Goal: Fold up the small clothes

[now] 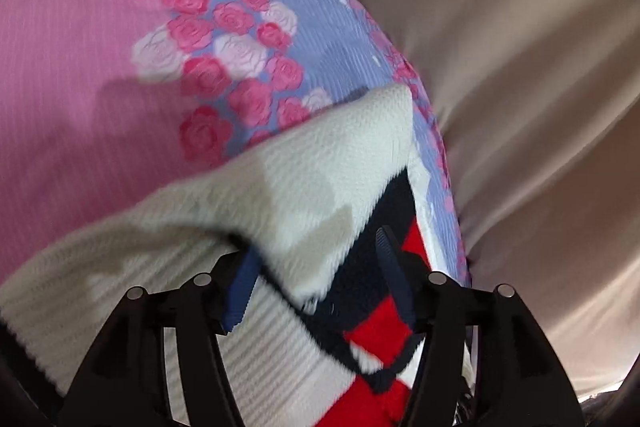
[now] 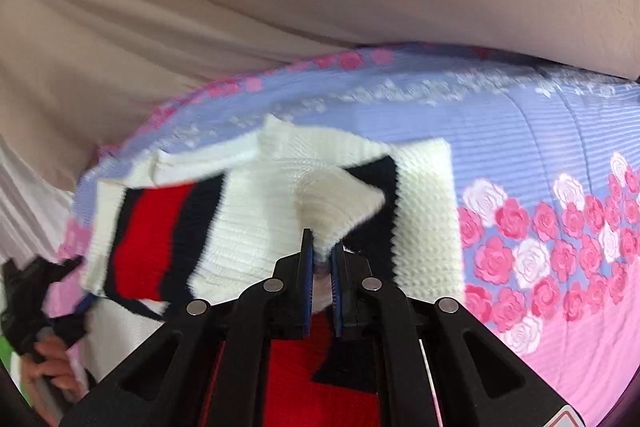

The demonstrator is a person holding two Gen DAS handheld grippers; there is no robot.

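Lying on rose-print bedspread (image 2: 560, 155), sweater (image 2: 424, 195) beside beige sheet (image 2: 200, 7).

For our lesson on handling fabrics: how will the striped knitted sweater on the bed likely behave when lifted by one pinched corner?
Probably floppy: the sweater already peaks and drapes where the right gripper pinches it. Its chunky ribbed knit suggests grip rather than slipperiness. It looks thick, so likely sags under its own weight.

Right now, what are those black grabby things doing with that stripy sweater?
A person is folding a small white sweater with red and navy stripes on a rose-patterned bedspread. The right gripper is shut on a white fold of it. The left gripper straddles another part, its jaws apart.
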